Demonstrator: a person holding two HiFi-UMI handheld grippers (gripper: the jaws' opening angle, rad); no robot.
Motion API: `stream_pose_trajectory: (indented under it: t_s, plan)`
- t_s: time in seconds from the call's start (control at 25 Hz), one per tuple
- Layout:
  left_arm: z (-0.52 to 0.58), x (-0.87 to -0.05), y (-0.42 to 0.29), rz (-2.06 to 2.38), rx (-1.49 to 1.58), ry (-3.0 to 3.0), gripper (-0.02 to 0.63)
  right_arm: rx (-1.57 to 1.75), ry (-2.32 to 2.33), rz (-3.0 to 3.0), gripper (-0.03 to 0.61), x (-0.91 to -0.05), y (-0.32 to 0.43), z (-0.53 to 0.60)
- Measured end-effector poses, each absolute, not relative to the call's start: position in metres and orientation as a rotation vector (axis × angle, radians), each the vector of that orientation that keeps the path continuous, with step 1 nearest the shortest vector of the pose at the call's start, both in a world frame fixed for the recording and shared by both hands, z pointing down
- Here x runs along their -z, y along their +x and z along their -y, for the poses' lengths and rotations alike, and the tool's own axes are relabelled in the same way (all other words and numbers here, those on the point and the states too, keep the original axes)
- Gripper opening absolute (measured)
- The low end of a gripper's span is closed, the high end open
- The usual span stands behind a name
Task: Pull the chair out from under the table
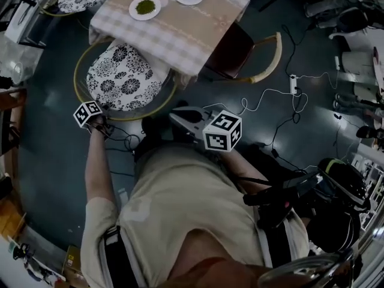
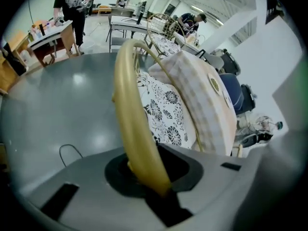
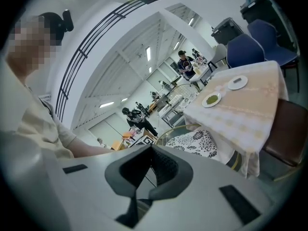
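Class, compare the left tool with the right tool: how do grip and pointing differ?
The left tool grips the chair's yellow rim; the right tool is shut on nothing. The left tool points steeply down; the right tool points nearer level, toward the table. Both carry a marker cube.

Head cam high, aimed steeply down past person's torso (image 1: 186, 203) at floor (image 1: 48, 155), chair (image 1: 123, 77) & table (image 1: 198, 32) ahead, left gripper cam v. close on chair rim, facing table, right gripper cam further back, near level, all 3 share chair & table
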State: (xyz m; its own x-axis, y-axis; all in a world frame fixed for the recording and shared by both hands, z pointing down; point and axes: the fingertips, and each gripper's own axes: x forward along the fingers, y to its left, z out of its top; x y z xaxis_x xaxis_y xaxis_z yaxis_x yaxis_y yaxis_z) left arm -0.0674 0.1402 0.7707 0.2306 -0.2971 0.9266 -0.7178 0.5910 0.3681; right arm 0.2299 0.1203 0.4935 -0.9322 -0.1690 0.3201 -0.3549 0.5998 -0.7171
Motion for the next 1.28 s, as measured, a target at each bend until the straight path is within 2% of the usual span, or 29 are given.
stream_pose_trajectory:
  t_s: [0.2,0.84,1.28]
  plan:
    - [-0.145,-0.776,-0.067,1.348,-0.486,0.946,0.057,-1.224,0.437,2.628,0.011,-0.489,0.226,-0.121]
    - [-0.145,-0.775,-0.072,1.363,-0.371,0.898,0.037,-1.238,0.641,2.674,0.009,-0.486,0.247,-0.114]
    - [-0.182,-0.780,-0.098,1.371,-0.308,0.837,0.029,-1.236,0.527,2.652,0.009,-0.493,0.232,-0.121]
